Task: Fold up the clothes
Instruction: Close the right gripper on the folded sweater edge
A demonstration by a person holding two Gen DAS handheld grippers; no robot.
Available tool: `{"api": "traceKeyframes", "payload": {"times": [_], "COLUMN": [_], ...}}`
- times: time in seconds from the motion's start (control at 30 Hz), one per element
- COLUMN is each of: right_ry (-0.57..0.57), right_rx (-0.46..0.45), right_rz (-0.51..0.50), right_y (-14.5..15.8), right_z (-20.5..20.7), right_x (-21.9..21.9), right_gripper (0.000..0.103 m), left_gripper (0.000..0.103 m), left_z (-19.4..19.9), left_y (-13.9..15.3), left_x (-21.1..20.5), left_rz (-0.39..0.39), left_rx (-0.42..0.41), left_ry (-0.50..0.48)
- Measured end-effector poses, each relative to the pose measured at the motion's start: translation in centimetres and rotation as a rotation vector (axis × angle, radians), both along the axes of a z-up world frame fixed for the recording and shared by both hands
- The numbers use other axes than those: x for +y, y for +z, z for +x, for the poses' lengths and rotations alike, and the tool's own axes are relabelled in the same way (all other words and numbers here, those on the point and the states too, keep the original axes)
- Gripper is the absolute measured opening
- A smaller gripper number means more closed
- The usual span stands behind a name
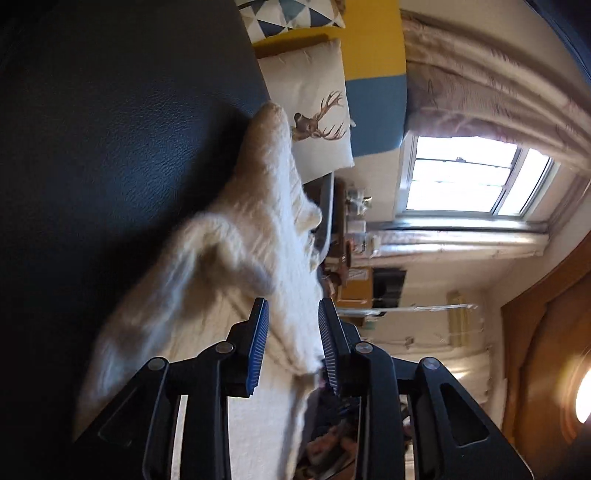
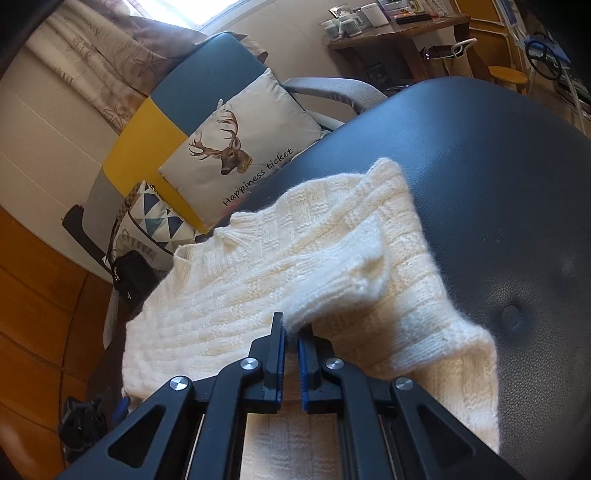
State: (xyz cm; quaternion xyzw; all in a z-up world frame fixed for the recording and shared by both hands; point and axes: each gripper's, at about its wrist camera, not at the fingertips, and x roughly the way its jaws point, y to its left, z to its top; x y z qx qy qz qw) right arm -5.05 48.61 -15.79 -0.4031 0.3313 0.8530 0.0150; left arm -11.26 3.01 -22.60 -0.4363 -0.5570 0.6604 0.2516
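A cream knitted sweater [image 2: 258, 266] lies spread on a dark leather ottoman [image 2: 498, 166]. My right gripper [image 2: 291, 328] is shut on one sleeve [image 2: 354, 266], which is lifted and drawn across the sweater's body. In the left wrist view, rolled on its side, the same sweater [image 1: 258, 206] appears blurred against the dark leather [image 1: 110, 147]. My left gripper [image 1: 293, 314] is open, its blue pads well apart. A fold of the sweater runs between them, close to the right pad; I see no grip on it.
A deer-print cushion [image 2: 240, 147] and a triangle-pattern cushion [image 2: 155, 221] lean on a yellow and blue sofa [image 2: 136, 147] behind the ottoman. A black bag [image 2: 133, 277] sits by its left edge. A cluttered wooden desk [image 2: 399, 33] and a stool [image 2: 508, 75] stand beyond.
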Motion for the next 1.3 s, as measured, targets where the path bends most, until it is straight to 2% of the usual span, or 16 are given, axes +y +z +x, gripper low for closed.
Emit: {"api": "traceKeyframes", "payload": {"times": [0.2,0.27,0.33,0.37,0.57,0.8,1.03,1.07,1.1,1.13,1.23,1.3], "right_ry": [0.013,0.017,0.021,0.021,0.007,0.0,0.005,0.005,0.004,0.005,0.018,0.022], "right_rx": [0.003,0.003,0.001,-0.011,-0.023,-0.024,-0.021,-0.017,-0.014,-0.009,0.001,-0.011], "right_rz": [0.034,0.045,0.054,0.047,0.011,0.004,0.018,0.021,0.024,0.026,0.06,0.074], "right_y": [0.4,0.5,0.5,0.0,-1.2,-1.1,-1.1,-1.1,-1.1,-1.0,-0.7,-1.0], "right_z": [-0.6,-0.8,-0.9,-1.0,-0.4,-0.5,-0.7,-0.7,-0.6,-0.6,-0.5,-0.7], "right_x": [0.1,0.2,0.2,0.2,0.6,0.8,0.6,0.6,0.6,0.6,0.3,0.2], "right_gripper": [0.005,0.005,0.005,0.005,0.005,0.005,0.005,0.005,0.005,0.005,0.005,0.005], "left_gripper": [0.031,0.032,0.04,0.04,0.046,0.047,0.046,0.045,0.039,0.021,0.013,0.009], "left_z": [-0.8,-1.0,-0.6,-0.3,1.3,-0.8,-1.5,-1.6,-1.6,-1.5,-1.0,-1.1], "left_y": [0.5,0.5,-0.2,-0.7,-0.7,-0.7,-0.4,0.2,1.1,2.2,4.8,4.7], "left_x": [0.0,-0.3,-0.5,-0.5,-0.8,0.1,0.4,0.4,0.6,0.7,1.7,2.0], "left_rz": [0.073,0.072,0.103,0.122,0.06,-0.007,-0.044,-0.077,-0.125,-0.186,-0.418,-0.5], "left_rx": [0.024,0.024,-0.013,-0.035,-0.031,-0.082,-0.137,-0.114,-0.076,-0.035,0.068,0.069], "left_ry": [0.049,0.063,0.068,0.07,0.039,0.014,0.07,0.076,0.079,0.086,0.091,0.089]}}
